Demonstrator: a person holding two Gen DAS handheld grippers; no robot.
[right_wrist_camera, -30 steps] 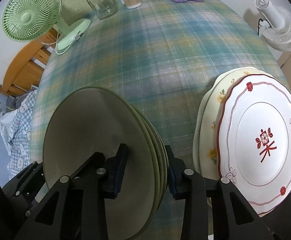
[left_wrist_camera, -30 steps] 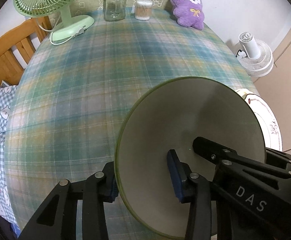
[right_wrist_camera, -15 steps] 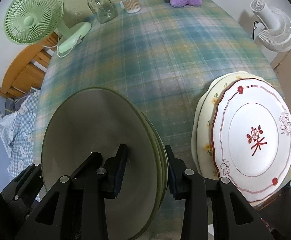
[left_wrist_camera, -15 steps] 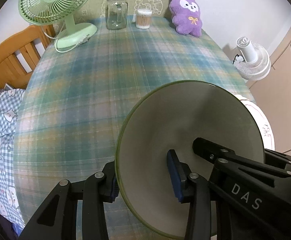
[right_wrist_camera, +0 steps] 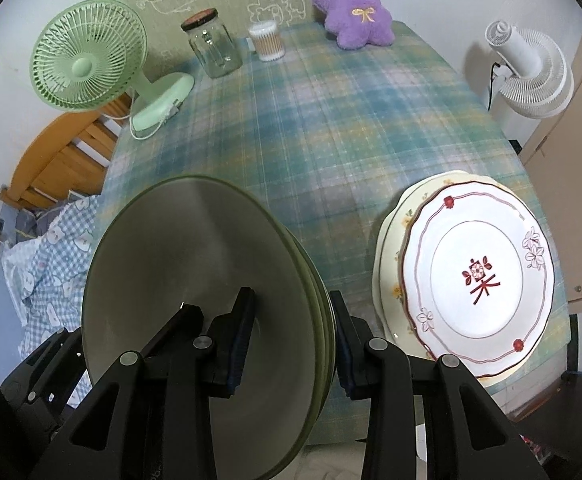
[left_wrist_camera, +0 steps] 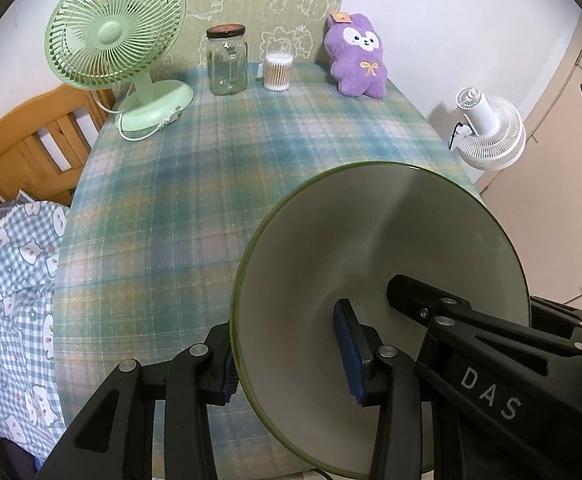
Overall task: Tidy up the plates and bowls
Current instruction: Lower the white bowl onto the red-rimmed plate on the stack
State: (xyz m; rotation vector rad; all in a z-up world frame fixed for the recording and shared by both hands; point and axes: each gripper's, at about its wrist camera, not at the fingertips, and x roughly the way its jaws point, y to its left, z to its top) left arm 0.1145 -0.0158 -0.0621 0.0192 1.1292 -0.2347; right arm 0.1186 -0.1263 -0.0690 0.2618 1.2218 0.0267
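Both grippers hold a nested stack of green-rimmed cream bowls (left_wrist_camera: 379,272) above the near edge of the table. My left gripper (left_wrist_camera: 287,356) is shut on the stack's left rim, one pad inside, one outside. My right gripper (right_wrist_camera: 291,344) is shut on the opposite rim of the stack (right_wrist_camera: 195,280); several rims show at its edge. The right gripper's fingers (left_wrist_camera: 451,312) reach into the bowl in the left wrist view. A stack of plates (right_wrist_camera: 479,268), topped by a white plate with red trim, lies on the table at near right.
The table has a plaid cloth (left_wrist_camera: 231,168). At its far end stand a green desk fan (left_wrist_camera: 119,40), a glass jar (left_wrist_camera: 227,60), a cotton swab tub (left_wrist_camera: 278,72) and a purple plush (left_wrist_camera: 357,60). A white fan (left_wrist_camera: 487,132) stands off right; a wooden bed frame (left_wrist_camera: 19,144) lies left.
Both grippers have lifted the bowl stack and tilted upward, so more of the table's far end and wall shows. The grip on the bowls is unchanged.
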